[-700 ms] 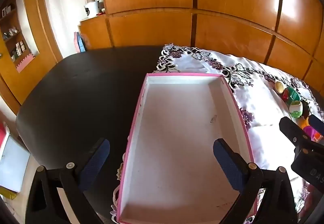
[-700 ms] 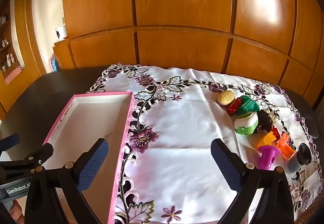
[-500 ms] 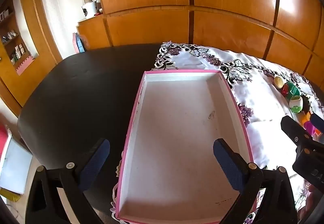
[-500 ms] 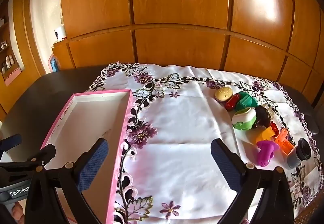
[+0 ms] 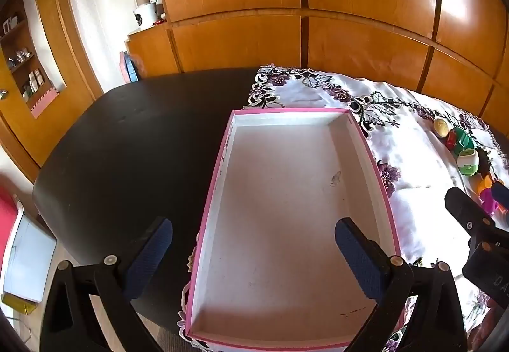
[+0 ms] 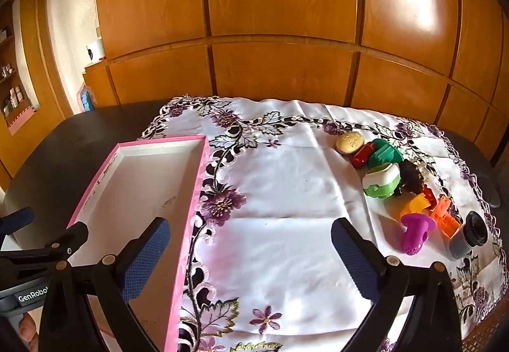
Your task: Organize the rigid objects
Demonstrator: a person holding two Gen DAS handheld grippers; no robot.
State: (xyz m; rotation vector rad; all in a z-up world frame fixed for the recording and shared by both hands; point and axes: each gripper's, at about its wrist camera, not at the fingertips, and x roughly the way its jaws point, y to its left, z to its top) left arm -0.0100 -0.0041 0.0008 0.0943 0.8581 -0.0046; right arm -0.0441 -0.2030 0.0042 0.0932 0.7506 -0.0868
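Your left gripper (image 5: pixel 253 251) gapes wide over the pink-rimmed box (image 5: pixel 385 193), nothing in it. Your right gripper (image 6: pixel 249 250) (equally wide, empty) hangs over the embroidered cloth (image 6: pixel 286 180) right of the box; only its view fully shows the toy cluster (image 6: pixel 410 189).

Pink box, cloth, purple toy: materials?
Pink box: looks like matte cardboard, with thin straight walls and a scuffed white inside. Cloth: likely satin-type fabric, with a soft sheen, fold creases and embroidered flowers. Purple toy: probably moulded plastic, one even colour, slightly glossy.
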